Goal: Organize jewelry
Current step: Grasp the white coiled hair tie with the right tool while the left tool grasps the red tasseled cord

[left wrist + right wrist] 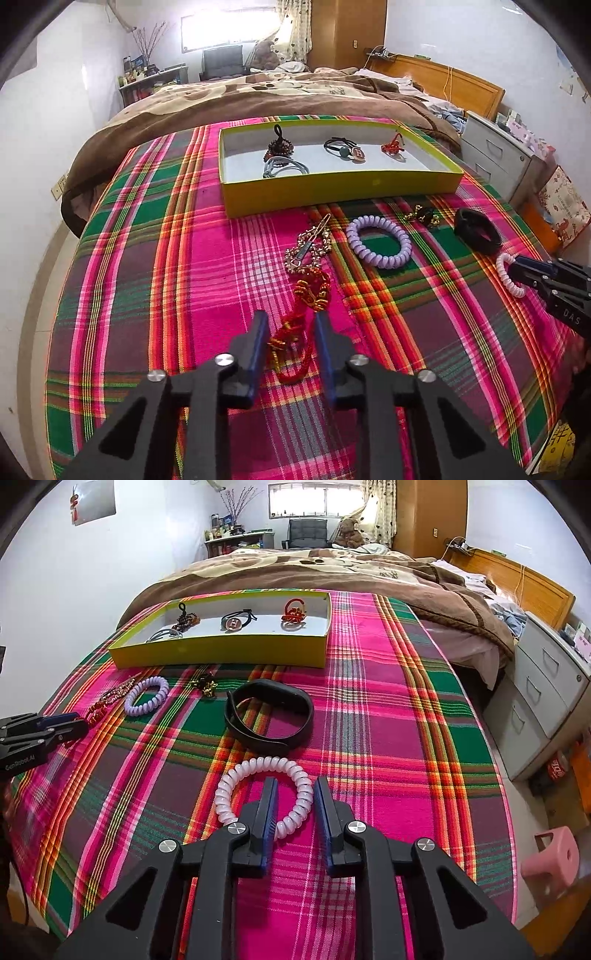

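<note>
A red and gold knotted cord bracelet (314,288) lies on the plaid cloth, its near end between the pads of my left gripper (290,325), which is shut on it. My right gripper (295,794) is shut on the right side of a pale pink coil hair tie (229,786). Loose on the cloth lie a purple coil tie (354,236), a gold chain clip (306,243), a black and gold piece (426,216) and a black band (291,698). The yellow-green box (332,184) behind them holds several hair ties and bracelets.
The plaid cloth (184,295) covers the foot of a bed, with a brown blanket (258,99) behind the box. Grey drawers (546,686) and a pink stool (554,856) stand off the right edge. A white wall runs along the left.
</note>
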A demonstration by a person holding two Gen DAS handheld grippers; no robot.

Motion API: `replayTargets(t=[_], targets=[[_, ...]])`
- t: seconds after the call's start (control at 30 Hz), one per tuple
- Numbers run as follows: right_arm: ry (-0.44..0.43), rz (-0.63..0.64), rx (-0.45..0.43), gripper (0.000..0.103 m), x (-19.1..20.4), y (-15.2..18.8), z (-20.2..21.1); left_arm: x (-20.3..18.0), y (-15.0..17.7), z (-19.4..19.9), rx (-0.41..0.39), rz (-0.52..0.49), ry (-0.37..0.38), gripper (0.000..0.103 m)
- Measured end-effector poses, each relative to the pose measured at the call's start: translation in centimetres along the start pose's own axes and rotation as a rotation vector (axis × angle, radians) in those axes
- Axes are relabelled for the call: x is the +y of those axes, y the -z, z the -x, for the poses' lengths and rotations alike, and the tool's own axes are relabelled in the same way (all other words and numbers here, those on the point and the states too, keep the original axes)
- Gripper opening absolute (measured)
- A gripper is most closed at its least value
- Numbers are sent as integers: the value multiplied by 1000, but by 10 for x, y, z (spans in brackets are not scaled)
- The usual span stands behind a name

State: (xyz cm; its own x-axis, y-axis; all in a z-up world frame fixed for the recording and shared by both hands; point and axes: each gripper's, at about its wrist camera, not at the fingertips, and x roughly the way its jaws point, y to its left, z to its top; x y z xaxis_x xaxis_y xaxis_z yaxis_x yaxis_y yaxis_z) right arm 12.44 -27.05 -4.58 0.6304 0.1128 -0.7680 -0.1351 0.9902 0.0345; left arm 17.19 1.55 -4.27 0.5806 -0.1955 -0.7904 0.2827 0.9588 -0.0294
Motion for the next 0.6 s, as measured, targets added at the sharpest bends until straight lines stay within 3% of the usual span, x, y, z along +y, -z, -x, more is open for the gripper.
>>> replayTargets(t=[0.03, 0.43, 0.53, 0.6], targets=[[0, -3, 0, 20, -1, 0, 0, 0, 0, 0, -1, 1, 1, 17], [26, 12, -3, 20, 5, 0, 0, 3, 1, 3, -6, 7, 21, 13], [19, 17, -5, 11, 8, 2, 1, 3, 1, 4, -5, 10, 24, 13], [24, 19, -8, 10, 10, 3, 2, 3, 1, 4, -7, 17, 25, 13]])
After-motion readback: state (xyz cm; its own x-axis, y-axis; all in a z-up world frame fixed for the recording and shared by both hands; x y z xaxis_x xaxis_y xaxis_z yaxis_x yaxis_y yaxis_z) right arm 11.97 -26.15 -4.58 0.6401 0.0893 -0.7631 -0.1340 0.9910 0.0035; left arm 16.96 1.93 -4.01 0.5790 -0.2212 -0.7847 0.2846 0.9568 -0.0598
